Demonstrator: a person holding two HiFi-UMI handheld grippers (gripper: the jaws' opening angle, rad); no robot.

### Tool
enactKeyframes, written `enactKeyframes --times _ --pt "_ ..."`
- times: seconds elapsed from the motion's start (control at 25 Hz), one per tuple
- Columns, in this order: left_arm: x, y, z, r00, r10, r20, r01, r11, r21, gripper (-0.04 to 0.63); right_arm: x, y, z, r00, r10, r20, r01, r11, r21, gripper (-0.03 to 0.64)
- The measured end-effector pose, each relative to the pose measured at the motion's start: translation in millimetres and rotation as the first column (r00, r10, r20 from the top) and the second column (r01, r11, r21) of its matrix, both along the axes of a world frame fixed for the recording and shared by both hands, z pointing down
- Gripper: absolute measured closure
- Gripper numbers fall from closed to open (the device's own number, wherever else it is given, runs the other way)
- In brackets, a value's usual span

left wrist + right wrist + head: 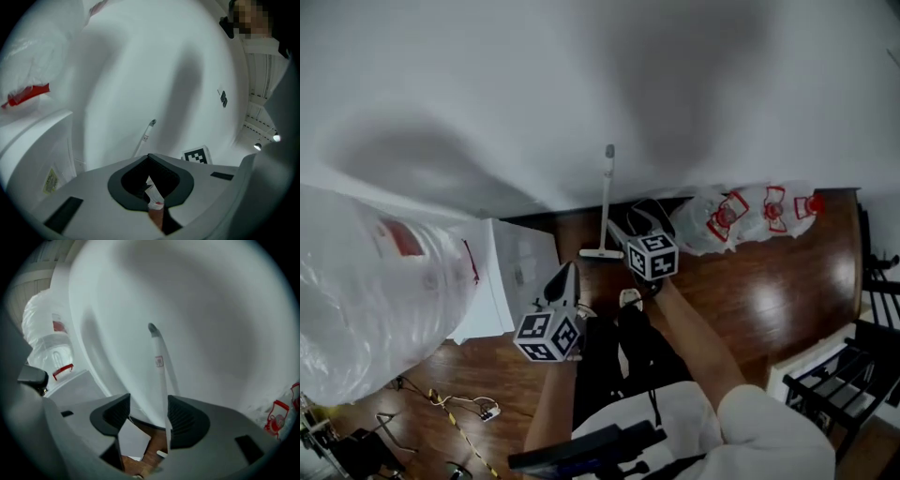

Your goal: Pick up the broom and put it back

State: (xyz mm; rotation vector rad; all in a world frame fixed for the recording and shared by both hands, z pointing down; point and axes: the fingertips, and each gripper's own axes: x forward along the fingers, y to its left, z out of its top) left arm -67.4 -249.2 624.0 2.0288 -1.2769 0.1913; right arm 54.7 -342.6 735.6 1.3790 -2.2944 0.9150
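With your right gripper [148,413] spread wide around the handle of the broom [606,206], which leans upright against the wall [581,94], and your left gripper [150,159] closed and empty, a stray nudge could send the broom sliding along the wall and toppling.

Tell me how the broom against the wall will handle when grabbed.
The broom probably feels light: thin handle, small head. Leaning nearly upright on the wall over glossy floor, it may slide or topple if nudged. The handle looks stiff and smooth.
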Motion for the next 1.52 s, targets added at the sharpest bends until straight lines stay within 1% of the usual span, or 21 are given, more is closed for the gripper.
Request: enactKeyframes --times 0.16,0.32,0.44,0.56,0.68,0.8,0.88,0.96,1.12,1.32,1.52 --pt "-1.8 4.6 35.4 1.0 -0.002 -0.02 0.001 0.999 -0.05 0.599 -3.2 -14.3 64.2 0.998 0.023 -0.056 -0.026 0.998 -0.052 0.337" --pt "-2.6 13.3 68.2 1.0 0.002 -0.025 -0.004 0.995 -0.096 0.6 -5.6 -30.4 117.9 0.995 0.046 -0.084 -0.055 0.993 -0.103 0.339" --pt "-3.9 21.3 89.6 1.0 0.001 -0.027 -0.005 0.991 -0.13 0.599 -7.9 -39.4 143.8 0.993 0.065 -0.095 -0.077 0.99 -0.119 0.347" --pt "-8.0 28.0 103.6 1.0 -0.005 -0.028 0.0 0.988 -0.154 0.599 -17.0 -45.7 159.9 0.993 0.065 -0.096 -0.077 0.99 -0.121 0.356" --pt "-9.5 31.7 111.8 1.0 0.001 -0.025 -0.005 0.987 -0.163 0.599 -22.6 -51.6 167.9 0.992 0.065 -0.109 -0.077 0.992 -0.103 0.378" --pt "-12.1 33.0 115.5 1.0 -0.004 -0.021 0.0 0.987 -0.163 0.6 -26.1 -58.4 172.5 0.99 0.074 -0.117 -0.084 0.993 -0.086 0.416" --pt "-14.1 32.8 117.4 1.0 -0.015 -0.028 0.01 0.986 -0.167 0.599 -28.1 -61.7 175.2 0.989 0.075 -0.125 -0.086 0.993 -0.082 0.417" --pt "-15.9 32.3 119.2 0.999 -0.024 -0.033 0.018 0.985 -0.172 0.599 -29.1 -64.0 176.2 0.987 0.076 -0.14 -0.086 0.994 -0.067 0.46" --pt "-17.9 32.8 120.5 0.999 -0.036 -0.039 0.028 0.983 -0.179 0.598 -32.0 -62.5 174.1 0.982 0.057 -0.178 -0.066 0.997 -0.043 0.506" --pt "-17.6 32.6 116.8 0.999 -0.039 -0.035 0.033 0.984 -0.175 0.599 -34.8 -56.2 170.1 0.981 0.038 -0.19 -0.046 0.998 -0.034 0.508" --pt "-17.5 36.1 109.9 0.999 -0.046 -0.027 0.04 0.984 -0.171 0.6 -39.1 -40.3 151.7 0.984 -0.022 -0.176 0.022 1.0 -0.002 0.509"
